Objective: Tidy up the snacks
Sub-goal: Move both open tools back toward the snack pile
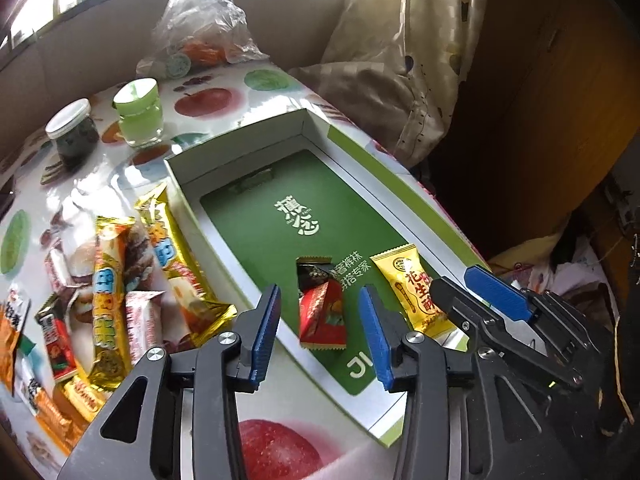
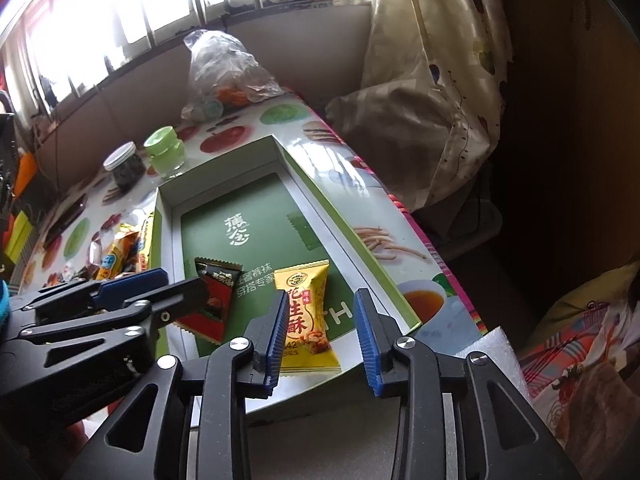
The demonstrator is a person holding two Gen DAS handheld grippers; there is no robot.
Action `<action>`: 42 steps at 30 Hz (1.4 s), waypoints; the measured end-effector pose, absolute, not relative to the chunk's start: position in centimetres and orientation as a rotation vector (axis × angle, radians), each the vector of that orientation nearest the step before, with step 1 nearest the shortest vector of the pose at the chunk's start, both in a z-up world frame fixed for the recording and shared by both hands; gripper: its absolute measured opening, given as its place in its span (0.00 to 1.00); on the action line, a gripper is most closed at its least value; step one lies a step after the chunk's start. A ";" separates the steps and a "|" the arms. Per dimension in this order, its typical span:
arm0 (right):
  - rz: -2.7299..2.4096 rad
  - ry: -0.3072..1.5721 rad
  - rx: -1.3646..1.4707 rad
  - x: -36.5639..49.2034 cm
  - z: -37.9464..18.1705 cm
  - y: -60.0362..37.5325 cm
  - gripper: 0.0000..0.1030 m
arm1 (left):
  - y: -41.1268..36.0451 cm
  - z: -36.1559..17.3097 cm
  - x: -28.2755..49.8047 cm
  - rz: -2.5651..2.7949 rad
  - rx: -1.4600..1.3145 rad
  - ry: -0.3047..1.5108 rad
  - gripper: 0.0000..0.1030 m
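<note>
Snacks lie in two places: a red-and-black packet (image 1: 320, 312) and a yellow peanut-candy packet (image 1: 416, 292) rest side by side on the green floor of the open white box (image 1: 180, 176) at lower centre of the left wrist view, while a heap of gold and red packets (image 1: 112, 280) sits on the fruit-print tablecloth (image 1: 208, 100) at lower left. Left gripper (image 1: 324, 332) hangs over the red packet with jaws parted, gripping nothing, and the right gripper (image 2: 320, 336) stands likewise released above the yellow packet. Two lidded jars (image 1: 140, 114) and a clear plastic bag (image 1: 204, 20) stand toward the upper left.
</note>
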State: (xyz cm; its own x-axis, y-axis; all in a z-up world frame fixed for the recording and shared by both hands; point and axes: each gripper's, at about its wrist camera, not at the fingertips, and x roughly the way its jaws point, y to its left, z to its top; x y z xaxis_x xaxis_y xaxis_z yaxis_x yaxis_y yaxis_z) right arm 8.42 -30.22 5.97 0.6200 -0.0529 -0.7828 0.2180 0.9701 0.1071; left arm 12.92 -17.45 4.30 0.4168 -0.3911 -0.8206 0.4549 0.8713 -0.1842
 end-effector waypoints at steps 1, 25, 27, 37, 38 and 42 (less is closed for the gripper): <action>-0.157 0.888 0.198 8.3 6.1 -30.1 0.33 | -17.3 4.5 12.8 -0.528 0.072 1.003 0.41; 0.030 0.844 0.134 7.8 7.9 -23.0 0.37 | -4.8 6.1 9.9 -0.302 -0.077 0.940 0.45; 0.054 0.849 0.125 7.9 7.8 -22.1 0.37 | -3.5 6.1 9.9 -0.274 -0.097 0.940 0.45; 0.202 0.875 0.071 8.8 6.7 -17.5 0.42 | 1.7 5.1 9.5 -0.171 -0.162 0.949 0.45; 0.218 0.877 0.066 9.0 6.6 -17.1 0.42 | 2.1 4.9 9.5 -0.159 -0.169 0.952 0.45; 0.285 0.889 0.040 9.6 6.1 -14.9 0.42 | 3.8 4.4 9.4 -0.122 -0.202 0.958 0.45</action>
